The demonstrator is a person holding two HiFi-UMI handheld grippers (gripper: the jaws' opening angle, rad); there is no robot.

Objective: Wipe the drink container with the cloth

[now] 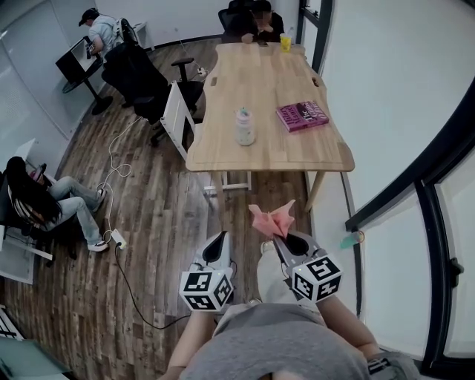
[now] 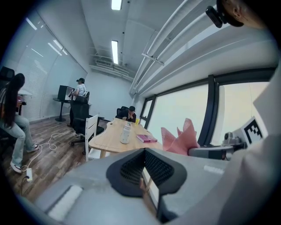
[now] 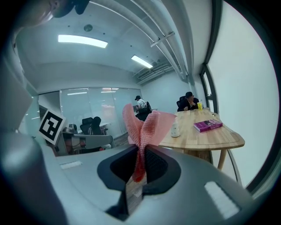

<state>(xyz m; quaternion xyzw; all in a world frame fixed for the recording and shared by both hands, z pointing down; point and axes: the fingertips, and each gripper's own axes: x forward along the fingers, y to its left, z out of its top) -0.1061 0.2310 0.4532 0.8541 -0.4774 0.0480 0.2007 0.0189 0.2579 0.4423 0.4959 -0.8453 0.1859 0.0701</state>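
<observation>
Pink cloth is pinched in the right claw, its loose folds standing up above the jaws. The left claw is pressed together with nothing in it. Both are held close to the person's body, over the wooden floor, short of the tabletop. The drink container, a pale bottle with a pinkish cap, stands upright on the near half of the tabletop, well apart from both claws and untouched. Its contents cannot be made out. A magenta book lies flat to its right, apart from it. At the far end a yellow cup stands just beside a seated person; what it holds cannot be told. Judgement: the cloth is secured, so the step in hand is the approach, and wiping has not begun. The next move calls for carrying the cloth to the bottle's side. The left claw would need to spread and steady the bottle, as a tall, narrow container may tip under a sideways wipe.
</observation>
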